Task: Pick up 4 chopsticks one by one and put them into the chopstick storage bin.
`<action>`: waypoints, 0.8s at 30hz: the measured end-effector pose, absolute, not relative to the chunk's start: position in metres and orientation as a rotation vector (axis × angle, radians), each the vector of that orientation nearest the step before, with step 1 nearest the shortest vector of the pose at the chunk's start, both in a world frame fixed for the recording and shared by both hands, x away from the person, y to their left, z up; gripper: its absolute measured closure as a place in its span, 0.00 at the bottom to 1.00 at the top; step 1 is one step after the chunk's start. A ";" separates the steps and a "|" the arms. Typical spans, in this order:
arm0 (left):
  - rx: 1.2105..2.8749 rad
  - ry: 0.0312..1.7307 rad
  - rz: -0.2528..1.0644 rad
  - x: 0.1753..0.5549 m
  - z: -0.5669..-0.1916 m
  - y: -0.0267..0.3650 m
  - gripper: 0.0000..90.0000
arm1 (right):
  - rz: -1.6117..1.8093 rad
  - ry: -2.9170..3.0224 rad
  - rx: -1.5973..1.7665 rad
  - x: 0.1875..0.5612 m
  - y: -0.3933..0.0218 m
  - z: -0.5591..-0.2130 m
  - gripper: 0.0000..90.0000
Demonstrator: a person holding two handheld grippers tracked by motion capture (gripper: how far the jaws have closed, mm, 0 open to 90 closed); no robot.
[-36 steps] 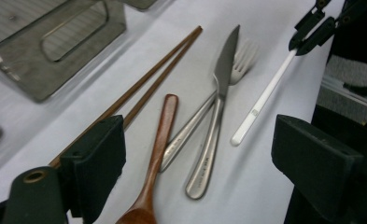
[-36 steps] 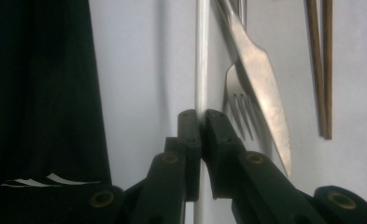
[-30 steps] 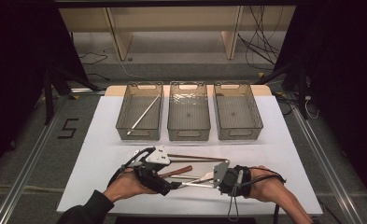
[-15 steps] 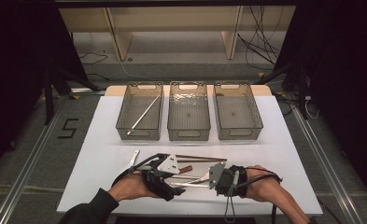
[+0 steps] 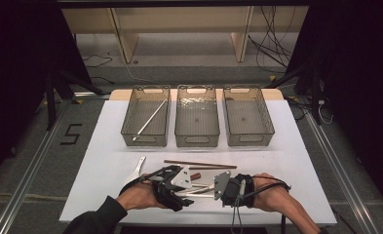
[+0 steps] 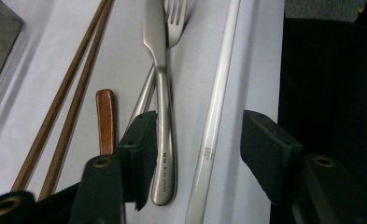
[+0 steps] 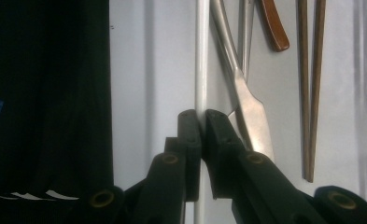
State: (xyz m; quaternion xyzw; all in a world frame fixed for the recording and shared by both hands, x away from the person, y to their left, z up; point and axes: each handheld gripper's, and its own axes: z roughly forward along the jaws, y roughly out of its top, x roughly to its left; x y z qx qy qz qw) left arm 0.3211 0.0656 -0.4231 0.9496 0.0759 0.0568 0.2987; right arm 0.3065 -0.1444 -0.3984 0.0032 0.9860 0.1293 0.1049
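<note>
A long white chopstick [image 6: 217, 107] lies on the white table beside a steel knife [image 6: 160, 98] and a fork [image 6: 175, 18]. My left gripper [image 6: 197, 135] is open, its jaws straddling the knife handle and the white chopstick without touching them. From the opposite side, my right gripper [image 7: 201, 116] is shut on the same white chopstick [image 7: 201, 60], with the knife blade [image 7: 249, 107] just beside it. In the high view both grippers, left [image 5: 189, 189] and right [image 5: 211, 191], face each other near the table's front edge.
Two brown chopsticks [image 5: 199, 165] and a brown wooden handle [image 6: 105, 119] lie beyond the cutlery. A white spoon [image 5: 139, 166] is at the left. Three clear bins stand at the back; the left bin [image 5: 130, 131] holds a white chopstick [image 5: 150, 119].
My left gripper has moved right and toward the front edge, over the cutlery. The right gripper has barely shifted.
</note>
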 end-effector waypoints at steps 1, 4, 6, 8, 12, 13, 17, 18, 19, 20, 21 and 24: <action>2.525 0.201 0.147 0.321 -0.423 0.065 0.55 | 0.383 2.908 0.009 0.306 -0.144 -0.398 0.95; 2.535 0.204 0.135 0.321 -0.423 0.064 0.61 | 0.389 2.911 0.003 0.305 -0.142 -0.398 0.95; 2.543 0.206 0.121 0.321 -0.424 0.062 0.64 | 0.399 2.913 -0.010 0.304 -0.141 -0.397 0.95; 2.555 0.197 0.112 0.321 -0.425 0.061 0.66 | 0.406 2.909 -0.023 0.303 -0.141 -0.397 0.95; 2.570 0.172 0.105 0.320 -0.427 0.059 0.71 | 0.407 2.909 -0.037 0.302 -0.140 -0.397 0.95; 2.575 0.163 0.103 0.320 -0.427 0.059 0.72 | 0.410 2.906 -0.044 0.303 -0.140 -0.397 0.95; 2.580 0.144 0.103 0.319 -0.427 0.058 0.77 | 0.417 2.913 -0.045 0.303 -0.140 -0.398 0.95; 2.578 0.140 0.102 0.319 -0.427 0.058 0.79 | 0.417 2.912 -0.050 0.303 -0.140 -0.398 0.95; 2.576 0.140 0.095 0.319 -0.427 0.058 0.81 | 0.414 2.913 -0.052 0.303 -0.140 -0.398 0.95; 2.579 0.131 0.091 0.319 -0.427 0.057 0.83 | 0.415 2.912 -0.051 0.303 -0.140 -0.398 0.95; 2.581 0.126 0.089 0.318 -0.427 0.057 0.84 | 0.411 2.917 -0.050 0.303 -0.140 -0.397 0.95; 2.586 0.105 0.086 0.318 -0.428 0.057 0.89 | 0.418 2.917 -0.046 0.303 -0.141 -0.398 0.95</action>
